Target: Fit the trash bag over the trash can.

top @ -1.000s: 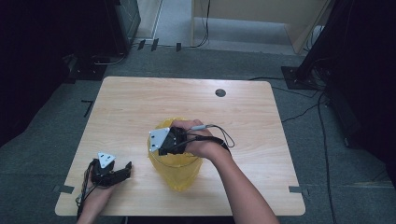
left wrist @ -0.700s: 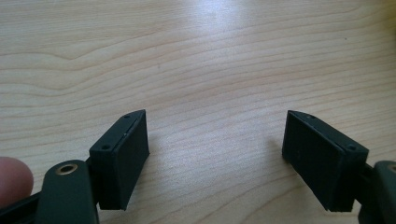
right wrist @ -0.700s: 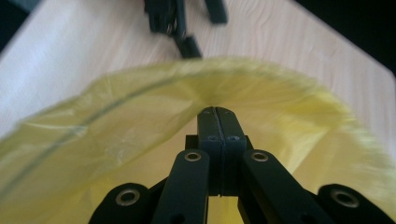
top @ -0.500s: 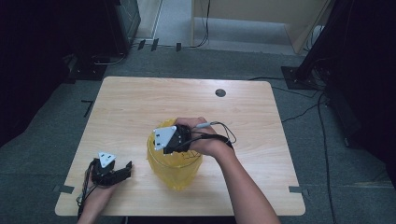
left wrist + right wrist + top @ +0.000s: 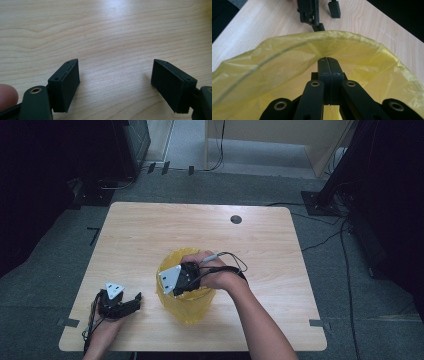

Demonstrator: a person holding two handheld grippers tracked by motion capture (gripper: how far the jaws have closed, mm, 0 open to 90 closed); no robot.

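A yellow plastic bag (image 5: 189,309) lining a round bin stands near the middle of the wooden table (image 5: 270,245), toward the front. My right gripper (image 5: 176,289) reaches over its mouth, pointing left and down. In the right gripper view the right gripper (image 5: 328,60) has its jaws pressed together against the bag's inner wall (image 5: 274,67); whether thin film is nipped between them I cannot tell. My left gripper (image 5: 135,300) rests on the table at the front left, open. Its pads (image 5: 66,85) stand wide apart with bare wood between them. It also appears beyond the bag (image 5: 325,18).
A dark round cable hole (image 5: 236,219) sits near the table's far edge. The right gripper's cable (image 5: 231,256) loops over the table behind the hand. Grey carpet, floor cables and dark stands surround the table.
The right hand and its gripper have shifted slightly toward the front left over the bag's mouth. The left gripper has stayed put.
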